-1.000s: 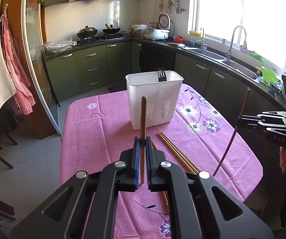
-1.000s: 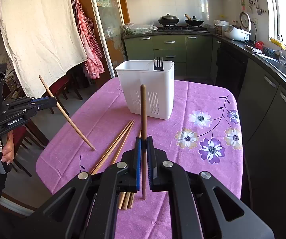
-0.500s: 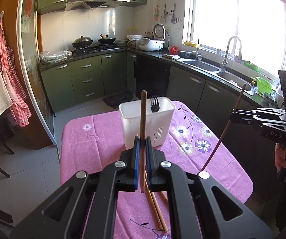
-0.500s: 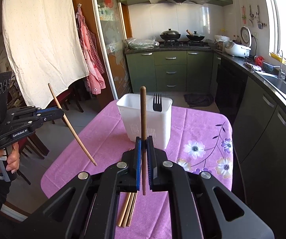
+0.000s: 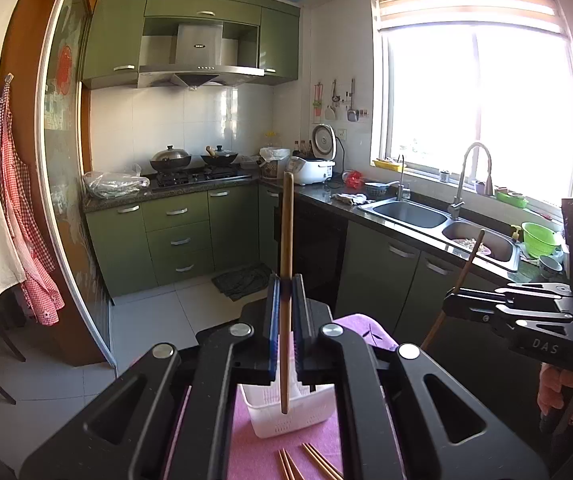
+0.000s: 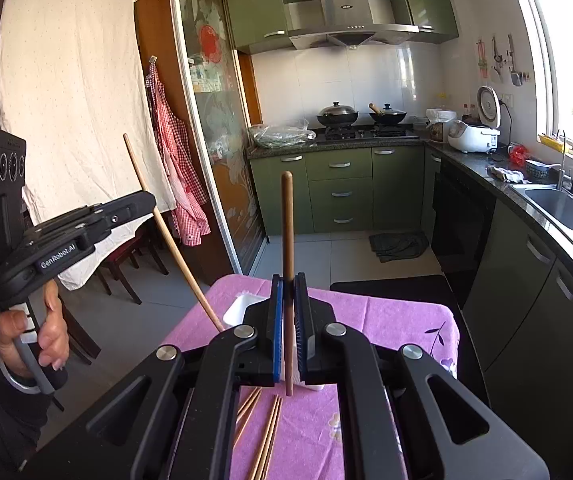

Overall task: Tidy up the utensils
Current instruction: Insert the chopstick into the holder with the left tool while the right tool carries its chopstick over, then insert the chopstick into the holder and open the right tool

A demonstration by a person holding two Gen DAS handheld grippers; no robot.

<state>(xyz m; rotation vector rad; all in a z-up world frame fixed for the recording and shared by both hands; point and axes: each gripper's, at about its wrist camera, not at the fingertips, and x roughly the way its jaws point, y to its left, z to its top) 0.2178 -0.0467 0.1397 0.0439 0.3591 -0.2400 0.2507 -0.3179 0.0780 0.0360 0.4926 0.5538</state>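
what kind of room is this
A home kitchen, almost certainly. A gas stove with two pans sits under a range hood, a double sink runs below the window, and green cabinets line the walls.

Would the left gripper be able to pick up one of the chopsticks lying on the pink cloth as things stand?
Probably not yet. The left gripper is shut on a chopstick, so its jaws are occupied. The loose chopsticks lie uncovered below, beside the white holder, so the way itself looks free.
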